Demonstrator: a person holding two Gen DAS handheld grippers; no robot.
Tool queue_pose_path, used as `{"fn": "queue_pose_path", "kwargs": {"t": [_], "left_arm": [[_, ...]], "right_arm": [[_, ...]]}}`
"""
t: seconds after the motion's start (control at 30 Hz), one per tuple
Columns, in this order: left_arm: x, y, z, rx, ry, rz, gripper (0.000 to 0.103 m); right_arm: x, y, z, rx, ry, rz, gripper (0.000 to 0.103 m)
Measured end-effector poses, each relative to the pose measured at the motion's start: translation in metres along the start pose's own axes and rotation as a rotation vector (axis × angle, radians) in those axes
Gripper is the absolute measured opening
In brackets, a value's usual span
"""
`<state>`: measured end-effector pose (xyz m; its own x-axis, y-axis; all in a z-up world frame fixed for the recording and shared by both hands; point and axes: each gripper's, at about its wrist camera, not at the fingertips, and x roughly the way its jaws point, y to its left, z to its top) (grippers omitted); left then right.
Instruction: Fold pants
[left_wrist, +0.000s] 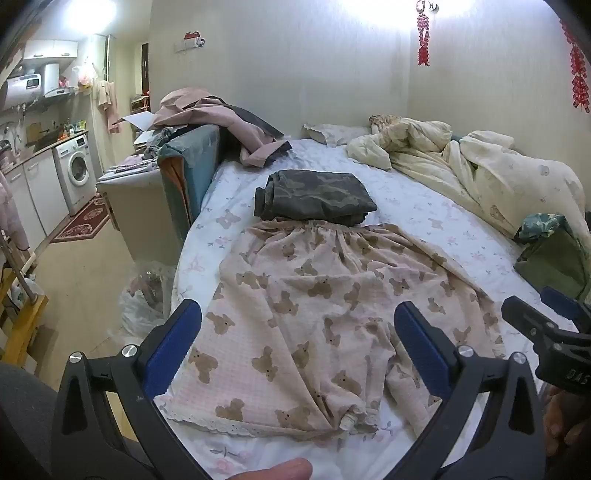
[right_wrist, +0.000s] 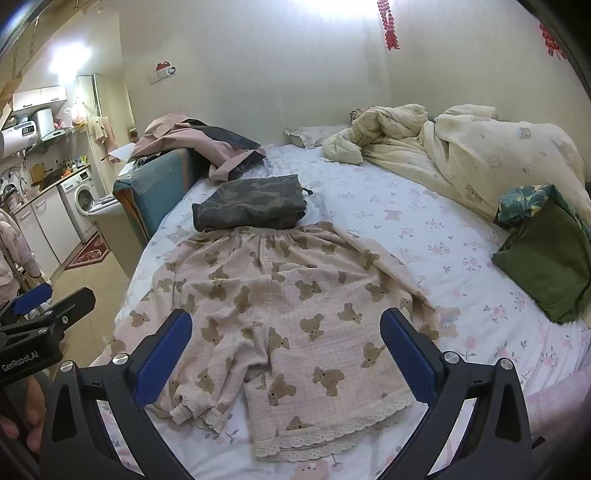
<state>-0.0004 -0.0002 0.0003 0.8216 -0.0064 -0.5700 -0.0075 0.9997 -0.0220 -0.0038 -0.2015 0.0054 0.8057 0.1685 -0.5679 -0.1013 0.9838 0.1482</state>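
Pink pants with brown bear print (left_wrist: 314, 317) lie spread flat on the bed, waistband at the far end, lace-trimmed leg hems near me; they also show in the right wrist view (right_wrist: 295, 306). My left gripper (left_wrist: 295, 325) is open and empty, held above the left leg near the hems. My right gripper (right_wrist: 286, 334) is open and empty, held above the right leg near the hems. The right gripper's fingers (left_wrist: 546, 317) show at the right edge of the left wrist view. The left gripper's fingers (right_wrist: 55, 306) show at the left edge of the right wrist view.
A folded camouflage garment (left_wrist: 317, 197) lies just beyond the waistband. A rumpled cream duvet (left_wrist: 461, 158) fills the bed's far right. A green folded item (right_wrist: 546, 262) lies at the right. A pink jacket (left_wrist: 218, 118) drapes over the blue headboard at left. The floor drops off left.
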Motion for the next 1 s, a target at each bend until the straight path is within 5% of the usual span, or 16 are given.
{"fn": "queue_pose_path", "kwargs": {"t": [1.0], "left_arm": [[-0.0012,0.0019,-0.0003,-0.005,0.000,-0.001,0.103]], "right_arm": [[0.0015,0.0006,-0.0004,-0.003,0.009,-0.004,0.103]]}}
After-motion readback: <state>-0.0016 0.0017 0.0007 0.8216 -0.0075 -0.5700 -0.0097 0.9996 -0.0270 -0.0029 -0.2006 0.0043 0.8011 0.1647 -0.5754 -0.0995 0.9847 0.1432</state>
